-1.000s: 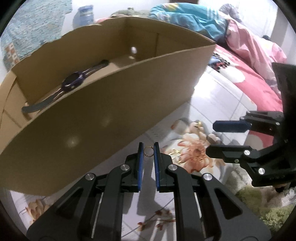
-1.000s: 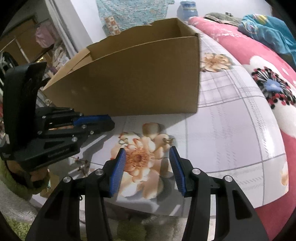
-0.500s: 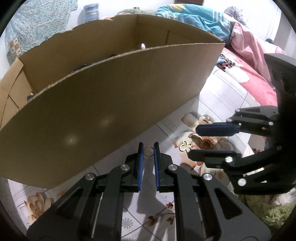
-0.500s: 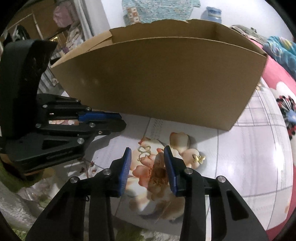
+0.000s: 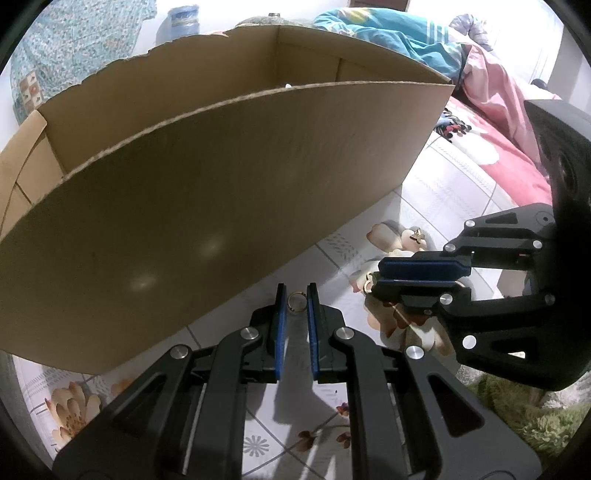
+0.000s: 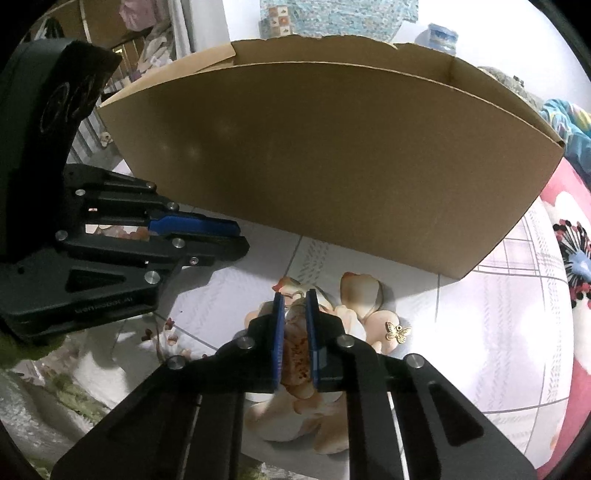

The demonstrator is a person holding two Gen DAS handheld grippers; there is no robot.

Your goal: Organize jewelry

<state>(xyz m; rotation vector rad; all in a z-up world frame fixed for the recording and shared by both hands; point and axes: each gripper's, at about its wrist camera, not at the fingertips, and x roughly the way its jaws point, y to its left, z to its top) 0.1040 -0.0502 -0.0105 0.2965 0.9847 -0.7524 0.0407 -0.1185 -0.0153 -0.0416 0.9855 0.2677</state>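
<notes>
While the left gripper [image 5: 296,295] pinches a ring [image 5: 296,302] before the box [image 5: 229,206], the right gripper [image 6: 294,297] closes on an earring [image 6: 295,295]; either thin piece could slip out.

Cardboard box [image 5: 229,206]: plain brown, unprinted, with a paler raw edge along the top rim.

Surface [image 6: 509,332]: white cloth, thin grey grid lines, printed peach and orange flowers with small dark red sprigs.

Left tongs [image 5: 296,295] and right tongs [image 6: 294,300]: black frames, silver screw heads, blue pads.

Ring [image 5: 296,302]: gold.

Butterfly charm [image 6: 397,331]: gold.

Clover-shaped piece [image 5: 368,285]: gold.

Bed cover [image 5: 506,155]: pink-red, with large white flowers and one dark blue and red flower.

Bundled cloth [image 5: 391,33]: teal with yellow and white stripes.

Hanging fabric [image 6: 332,18]: pale blue speckled print with small orange and white checks.

Rug [image 5: 524,421]: green and white, shaggy.
</notes>
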